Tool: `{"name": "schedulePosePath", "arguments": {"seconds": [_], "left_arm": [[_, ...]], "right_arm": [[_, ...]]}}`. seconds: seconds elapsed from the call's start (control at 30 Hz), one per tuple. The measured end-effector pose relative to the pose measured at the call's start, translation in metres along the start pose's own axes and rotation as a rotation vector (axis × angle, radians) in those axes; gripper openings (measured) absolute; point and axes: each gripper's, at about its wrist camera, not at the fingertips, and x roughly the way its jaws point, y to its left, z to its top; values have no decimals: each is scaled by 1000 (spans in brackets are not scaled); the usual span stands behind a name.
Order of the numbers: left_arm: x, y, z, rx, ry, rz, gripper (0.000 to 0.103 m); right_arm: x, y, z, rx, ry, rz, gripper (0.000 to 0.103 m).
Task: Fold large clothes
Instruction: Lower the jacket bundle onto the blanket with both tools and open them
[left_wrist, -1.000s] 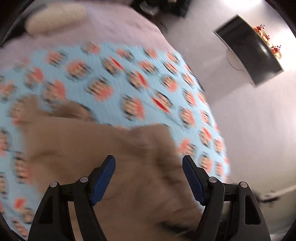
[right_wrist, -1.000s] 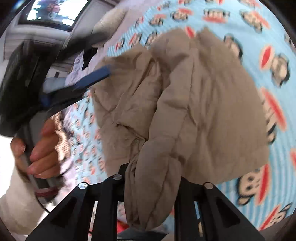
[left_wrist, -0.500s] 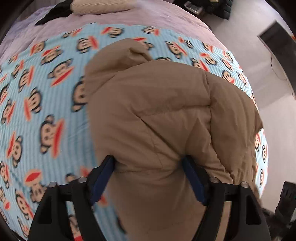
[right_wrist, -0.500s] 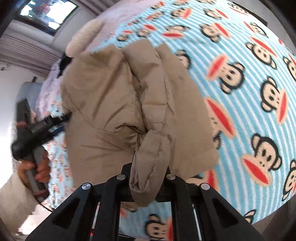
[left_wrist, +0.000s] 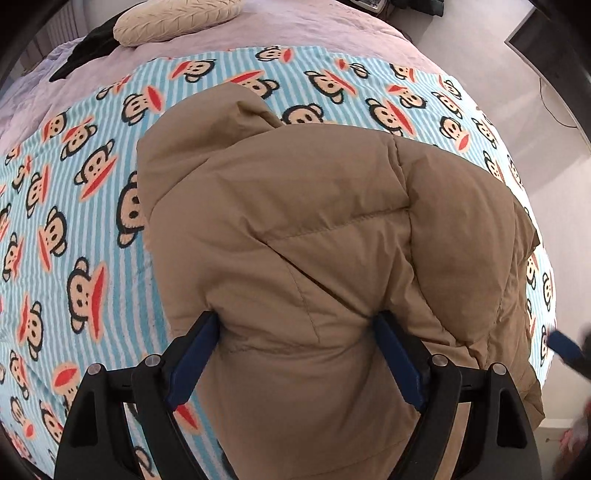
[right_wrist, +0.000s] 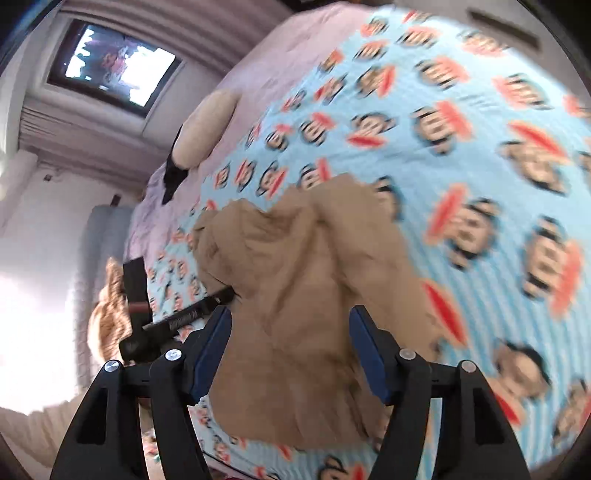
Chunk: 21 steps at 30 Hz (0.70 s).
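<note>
A tan puffer jacket (left_wrist: 314, 221) lies bunched on a blue striped monkey-print blanket (left_wrist: 92, 221). My left gripper (left_wrist: 297, 332) points steeply down onto it with its jaws wide. The padded fabric bulges up into the gap and brushes both blue pads (left_wrist: 195, 354), but it is not pinched. In the right wrist view my right gripper (right_wrist: 290, 332) has its jaws opening. The jacket (right_wrist: 306, 295) lies loose beyond them, free of the pads. The left gripper (right_wrist: 225, 293) reaches into the jacket's left side there, held by a person's hand (right_wrist: 107, 321).
The blanket (right_wrist: 461, 147) covers a bed with a lilac sheet (left_wrist: 295, 33). A cream pillow (left_wrist: 177, 22) and a black garment (left_wrist: 88, 55) lie at its far end. Pale floor (left_wrist: 554, 155) and a dark screen (left_wrist: 546, 48) are to the right of the bed.
My right gripper let go of the jacket fold it was pinching and drew back. My left gripper sank onto the jacket, which now lies on the blanket.
</note>
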Motion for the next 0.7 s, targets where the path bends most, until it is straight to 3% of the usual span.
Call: {"name": "schedulePosePath", "arguments": {"seconds": [0.13, 0.17, 0.2, 0.23, 0.3, 0.4, 0.5, 0.63, 0.7], "left_arm": [[-1, 1, 1, 0, 6, 7, 86], [-1, 0, 2, 0, 6, 14, 86], [-1, -3, 2, 9, 4, 30, 86], [-1, -8, 1, 21, 1, 40, 86], [2, -23, -3, 67, -12, 68, 86], [4, -41, -8, 139, -32, 106, 86], [-17, -43, 2, 158, -82, 94, 86], [-46, -29, 37, 99, -213, 109, 86], [-26, -22, 57, 75, -149, 114, 86]], "right_arm": [[75, -7, 43, 69, 93, 41, 70], [86, -12, 50, 92, 101, 29, 56], [92, -15, 53, 98, 101, 24, 15], [96, -15, 57, 91, 102, 1, 10], [91, -13, 54, 36, 83, -67, 7], [95, -33, 41, 2, 120, -192, 4], [98, -54, 35, 78, 117, -160, 2], [102, -49, 33, 39, 108, -168, 2], [100, -48, 31, 46, 106, -157, 2]]}}
